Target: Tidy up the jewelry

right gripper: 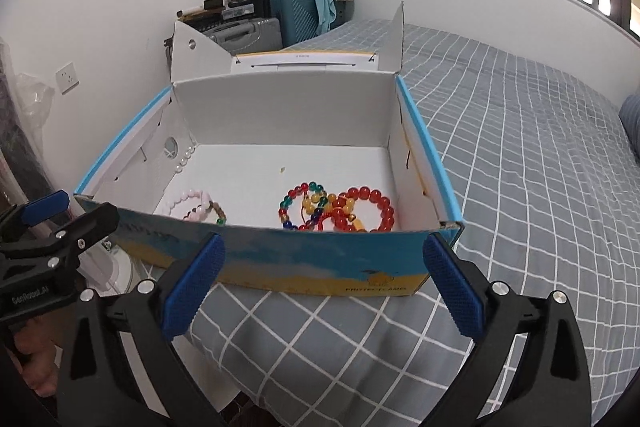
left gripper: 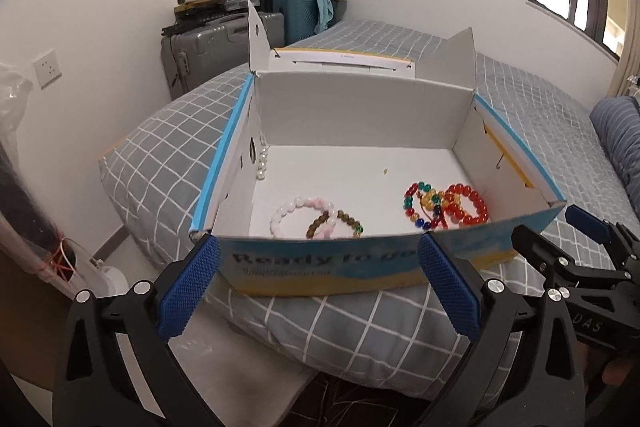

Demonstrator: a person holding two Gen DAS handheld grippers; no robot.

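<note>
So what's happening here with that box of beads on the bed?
A person holds two sets of tongs, the left tongs and right tongs, both open and empty, in front of an open cardboard box on the bed. Inside lie a pink bracelet, a red bracelet, other beaded bracelets, and a pearl strand.

Box (left gripper: 320, 263) top open; its near wall blocks both grippers.

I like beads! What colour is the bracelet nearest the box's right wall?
Red glossy round-bead bracelet, clearest in the right wrist view.
</note>
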